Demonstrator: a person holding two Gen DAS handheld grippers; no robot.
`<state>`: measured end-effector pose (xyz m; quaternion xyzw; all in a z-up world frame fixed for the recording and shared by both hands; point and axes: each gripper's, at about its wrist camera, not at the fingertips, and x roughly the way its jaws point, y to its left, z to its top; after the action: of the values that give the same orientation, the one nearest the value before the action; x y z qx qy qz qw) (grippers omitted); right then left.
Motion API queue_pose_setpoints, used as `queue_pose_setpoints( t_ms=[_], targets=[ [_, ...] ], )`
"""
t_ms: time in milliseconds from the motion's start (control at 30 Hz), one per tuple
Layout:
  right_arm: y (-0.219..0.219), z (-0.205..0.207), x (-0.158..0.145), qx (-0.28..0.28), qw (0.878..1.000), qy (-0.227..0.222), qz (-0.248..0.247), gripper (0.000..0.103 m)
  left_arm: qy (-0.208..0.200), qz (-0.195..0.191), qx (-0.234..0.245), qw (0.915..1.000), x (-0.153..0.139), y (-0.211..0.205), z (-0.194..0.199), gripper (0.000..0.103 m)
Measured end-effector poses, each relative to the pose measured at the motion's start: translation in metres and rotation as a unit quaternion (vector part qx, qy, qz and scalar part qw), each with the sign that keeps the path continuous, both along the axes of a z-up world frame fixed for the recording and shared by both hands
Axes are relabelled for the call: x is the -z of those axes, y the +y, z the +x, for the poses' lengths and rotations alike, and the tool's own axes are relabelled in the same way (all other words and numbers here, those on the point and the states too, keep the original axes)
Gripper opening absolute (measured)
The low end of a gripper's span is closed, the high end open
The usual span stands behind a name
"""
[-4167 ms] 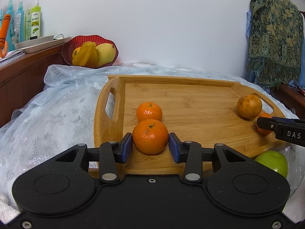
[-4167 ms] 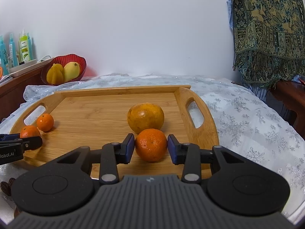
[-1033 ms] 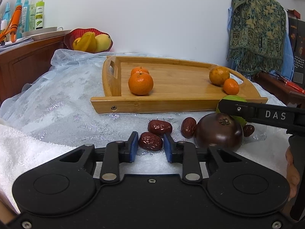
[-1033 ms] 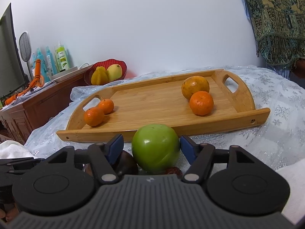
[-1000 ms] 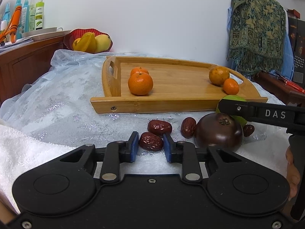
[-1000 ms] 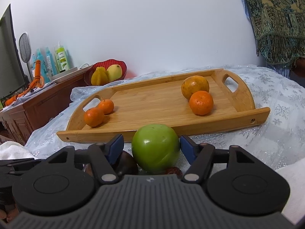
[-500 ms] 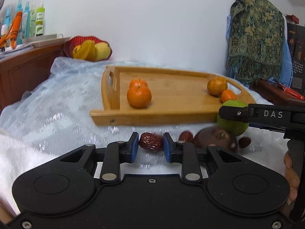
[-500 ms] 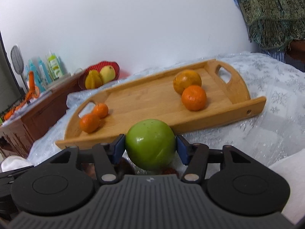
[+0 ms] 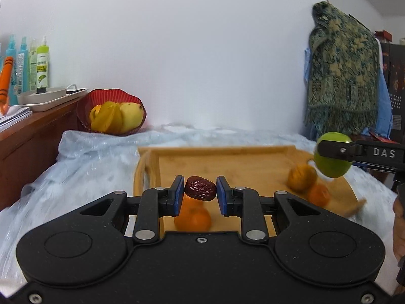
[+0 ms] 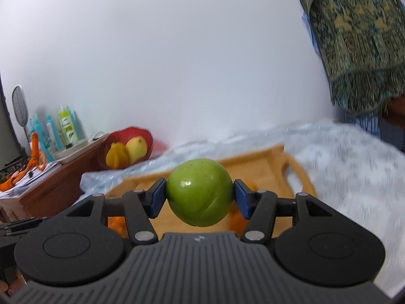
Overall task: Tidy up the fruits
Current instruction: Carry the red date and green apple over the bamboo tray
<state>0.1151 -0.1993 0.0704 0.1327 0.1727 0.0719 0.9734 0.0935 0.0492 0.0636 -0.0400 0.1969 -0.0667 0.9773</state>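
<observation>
My left gripper (image 9: 200, 195) is shut on a wrinkled red date (image 9: 200, 188), held in the air above the near end of the wooden tray (image 9: 227, 162). Under it lie two small oranges (image 9: 193, 217) on the tray's left side. Two more oranges (image 9: 302, 177) sit at the tray's right side. My right gripper (image 10: 200, 197) is shut on a green apple (image 10: 200, 191), lifted over the tray (image 10: 255, 164); in the left wrist view the green apple (image 9: 331, 162) hangs at the right, with one finger of the right gripper across it.
A red bowl (image 9: 111, 111) with yellow fruit stands at the back left beside a wooden cabinet (image 9: 33, 136) that carries bottles and a white tray. A white patterned cloth (image 9: 83, 162) covers the table. A patterned fabric (image 9: 341, 76) hangs at the right.
Both grippers rose from the cloth and moved toward the tray. The right one closed onto the green apple and lifted it; the left carries the date up. The dark fruit and other dates dropped from view.
</observation>
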Motion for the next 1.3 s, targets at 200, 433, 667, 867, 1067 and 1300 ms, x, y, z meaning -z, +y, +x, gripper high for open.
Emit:
queue_pose_setpoints(
  t_ms=[200, 433, 667, 867, 1067, 1300],
  targets=[
    [-0.015, 0.051, -0.01, 0.018, 1.0, 0.019, -0.007, 0.06, 0.01, -0.009, -0.005, 0.9999, -0.011, 0.006, 0.059, 0.026],
    [-0.031, 0.106, 0.005, 0.033, 0.996, 0.089, -0.005, 0.06, 0.045, -0.019, -0.003, 0.9988, -0.006, 0.007, 0.123, 0.026],
    [-0.03, 0.138, 0.022, 0.019, 0.991, 0.13, -0.014, 0.06, 0.089, -0.01, -0.004, 0.996, 0.016, 0.008, 0.151, 0.026],
    [-0.02, 0.148, 0.032, 0.002, 0.988, 0.149, -0.03, 0.06, 0.099, -0.013, -0.006, 0.9949, 0.028, 0.009, 0.154, 0.026],
    [-0.019, 0.151, 0.038, 0.0, 0.986, 0.161, -0.033, 0.06, 0.107, -0.01, -0.008, 0.9942, 0.032, 0.009, 0.153, 0.026],
    [-0.017, 0.152, 0.041, 0.002, 0.986, 0.163, -0.034, 0.06, 0.12, -0.011, -0.013, 0.9927, 0.039, 0.007, 0.153, 0.026]
  ],
)
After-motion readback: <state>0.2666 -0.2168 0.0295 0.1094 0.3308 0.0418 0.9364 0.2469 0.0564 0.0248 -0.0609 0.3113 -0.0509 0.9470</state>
